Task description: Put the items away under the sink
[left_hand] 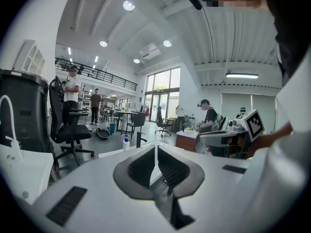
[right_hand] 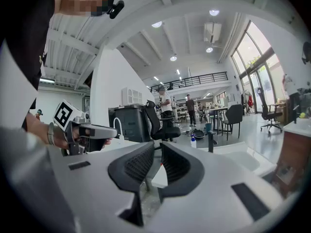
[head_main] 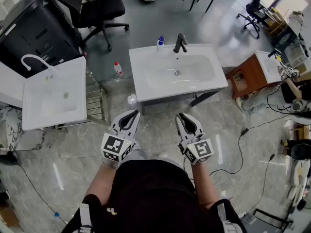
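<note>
Not begun yet, by the look of it — left gripper (head_main: 130, 115) and right gripper (head_main: 183, 116) pinched shut, holding nothing. Left to stow: spray bottle (head_main: 160, 41) on the sink (head_main: 138, 81) at 12 o'clock, red-capped bottle (head_main: 118, 70) on the floor (head_main: 160, 23) at 11 o'clock.

**Both grippers shut and empty, held out front**

Left gripper (head_main: 129, 118) and right gripper (head_main: 183, 119) sit side by side, apart, ahead of the torso (head_main: 150, 198). Both point forward, tipped slightly down. Each has its jaws together with nothing between them. Left forearm (head_main: 103, 178) and right forearm (head_main: 208, 183) are bare, running back to the body. Marker cubes (head_main: 115, 148) are at each gripper's rear.
</note>
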